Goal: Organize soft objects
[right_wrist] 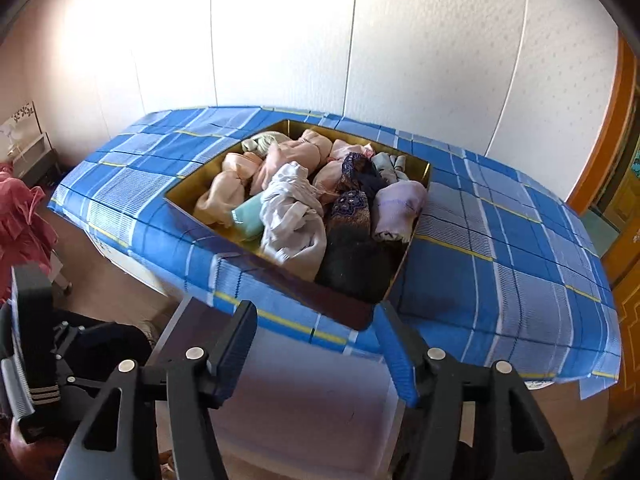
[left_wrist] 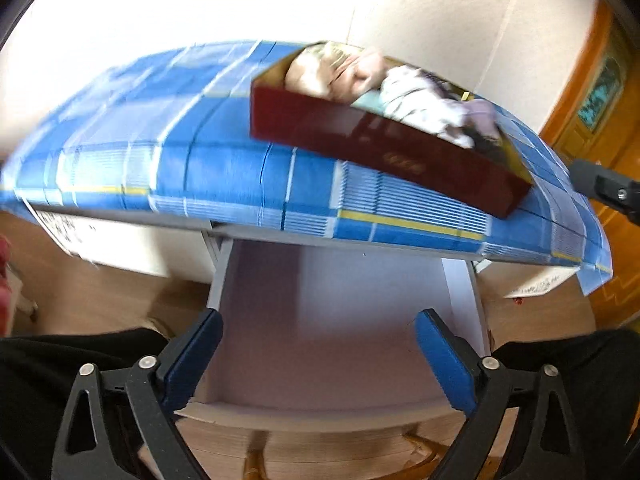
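Observation:
A dark red box (left_wrist: 384,148) with a gold inside (right_wrist: 192,188) sits on a table under a blue plaid cloth (right_wrist: 500,248). It is packed with rolled soft cloths: peach (right_wrist: 228,192), white (right_wrist: 292,220), mint (right_wrist: 248,216), lilac (right_wrist: 398,204) and dark patterned ones (right_wrist: 352,216). Below the table's front edge a white drawer (left_wrist: 332,320) is pulled out, its floor bare. My left gripper (left_wrist: 320,344) hangs open over the drawer, nothing between its blue pads. My right gripper (right_wrist: 316,340) is open too, empty, in front of the box's near corner.
The white wall stands right behind the table. An orange wooden door frame (right_wrist: 616,128) is at the right. Pink cloth (right_wrist: 20,216) and a small shelf (right_wrist: 28,148) are at the left. Dark trouser legs (left_wrist: 60,376) flank the drawer on a wooden floor.

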Motion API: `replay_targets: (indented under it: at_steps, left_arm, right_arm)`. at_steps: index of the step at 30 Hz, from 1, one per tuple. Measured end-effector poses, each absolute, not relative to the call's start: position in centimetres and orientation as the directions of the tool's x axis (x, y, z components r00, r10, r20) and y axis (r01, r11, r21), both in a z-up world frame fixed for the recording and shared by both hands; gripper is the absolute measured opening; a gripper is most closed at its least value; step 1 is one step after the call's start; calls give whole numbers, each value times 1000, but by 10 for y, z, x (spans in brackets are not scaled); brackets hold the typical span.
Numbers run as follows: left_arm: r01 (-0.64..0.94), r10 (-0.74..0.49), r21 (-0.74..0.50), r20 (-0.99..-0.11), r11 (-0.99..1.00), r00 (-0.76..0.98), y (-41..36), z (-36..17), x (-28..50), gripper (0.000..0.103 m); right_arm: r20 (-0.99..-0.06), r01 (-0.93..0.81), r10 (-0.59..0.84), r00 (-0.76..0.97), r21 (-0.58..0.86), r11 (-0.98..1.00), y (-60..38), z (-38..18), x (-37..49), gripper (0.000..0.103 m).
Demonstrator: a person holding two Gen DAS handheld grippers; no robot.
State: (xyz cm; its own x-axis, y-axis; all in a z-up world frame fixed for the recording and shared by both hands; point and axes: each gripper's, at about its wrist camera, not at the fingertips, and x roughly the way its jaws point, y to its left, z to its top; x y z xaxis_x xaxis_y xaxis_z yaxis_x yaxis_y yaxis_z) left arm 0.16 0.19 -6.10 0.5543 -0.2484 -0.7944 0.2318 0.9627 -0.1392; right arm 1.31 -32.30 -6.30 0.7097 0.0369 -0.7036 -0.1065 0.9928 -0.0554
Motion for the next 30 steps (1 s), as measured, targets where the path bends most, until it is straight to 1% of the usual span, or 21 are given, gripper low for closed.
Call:
replay_targets:
  at_steps: [2, 6, 9, 12, 13, 15, 19, 21, 23, 26, 30]
  left_arm:
    - [239, -232, -109, -781, 965, 580, 3, -49, -11, 103]
    - [220, -206, -88, -770, 972, 604, 11, -31, -30, 103]
    - [170, -167, -74, -752, 983, 637, 22, -15, -45, 103]
    - [120, -143, -84, -725, 989, 674, 27, 2, -60, 103]
    - [107, -133, -82, -720, 991, 682, 27, 6, -62, 103]
    - [62, -92, -69, -711, 996, 697, 26, 15, -67, 103]
    - [40, -72, -62, -706, 997, 705, 22, 29, -77, 103]
    - [35, -52, -40, -693, 999, 719, 20, 35, -85, 103]
    - [25, -25, -9, -670, 1000, 742, 16, 42, -93, 103]
    - [28, -7, 22, -648, 999, 762, 11, 48, -100, 103]
    - [35, -4, 36, -647, 999, 763, 6, 49, -103, 103]
  right_arm:
    - [-696, -95, 39, 717, -42, 995, -321, -61, -1, 61]
    - [-694, -60, 25, 719, -26, 998, -319, -63, -28, 61]
    - [-670, -36, 21, 742, -7, 999, -318, -61, -52, 62]
    - [-653, -4, 30, 757, 41, 999, -321, -57, -72, 63]
    - [-656, 9, 31, 754, 58, 998, -323, -57, -76, 66]
    - [-676, 22, 37, 736, 80, 997, -323, -58, -82, 67]
    - [-674, 58, -16, 739, 39, 998, -319, -57, -94, 67]
    - [-660, 72, -30, 751, 36, 997, -319, -54, -104, 70]
    - [-642, 96, -52, 765, 33, 995, -320, -49, -112, 76]
    - [-638, 134, -82, 765, 34, 990, -326, -48, -118, 77]
    - [-662, 160, -86, 745, 52, 986, -334, -54, -117, 77]
